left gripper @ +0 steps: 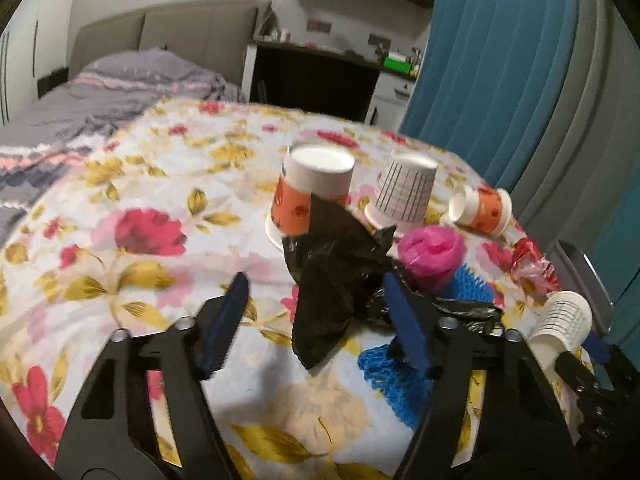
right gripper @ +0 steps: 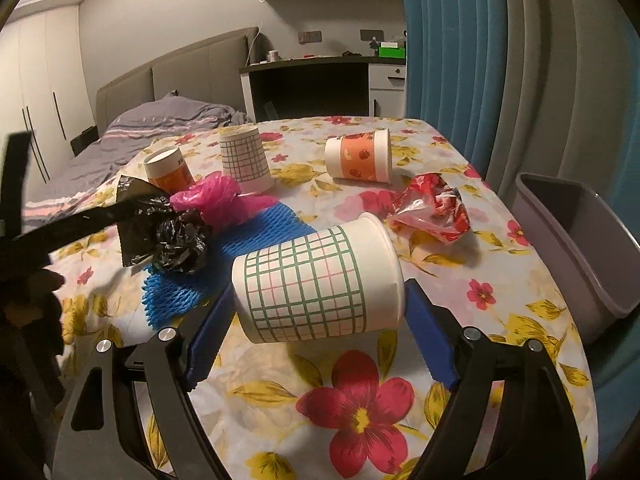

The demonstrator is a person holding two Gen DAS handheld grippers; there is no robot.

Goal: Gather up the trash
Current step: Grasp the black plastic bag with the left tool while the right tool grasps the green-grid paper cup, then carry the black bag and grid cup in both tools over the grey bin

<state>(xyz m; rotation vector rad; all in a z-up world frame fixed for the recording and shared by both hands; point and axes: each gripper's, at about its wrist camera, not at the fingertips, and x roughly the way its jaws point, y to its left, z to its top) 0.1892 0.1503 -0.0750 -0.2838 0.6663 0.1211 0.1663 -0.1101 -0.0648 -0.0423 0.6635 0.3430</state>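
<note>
Paper trash is being gathered: a green-grid paper cup [right gripper: 320,280] is being pinched on its side between the pads of the right gripper [right gripper: 320,320] near the table's near edge, while the left gripper [left gripper: 316,320] is being held with fingers spread around a crumpled black plastic bag [left gripper: 336,280], not yet pressed on it. Next, judging by the layout, the cup is being readied for the grey bin [right gripper: 580,248] beside the table's right edge. Other cups, a pink bag [right gripper: 216,196], a red wrapper [right gripper: 432,208] and blue foam netting [right gripper: 192,280] are crowding the floral tablecloth [right gripper: 360,400].
</note>
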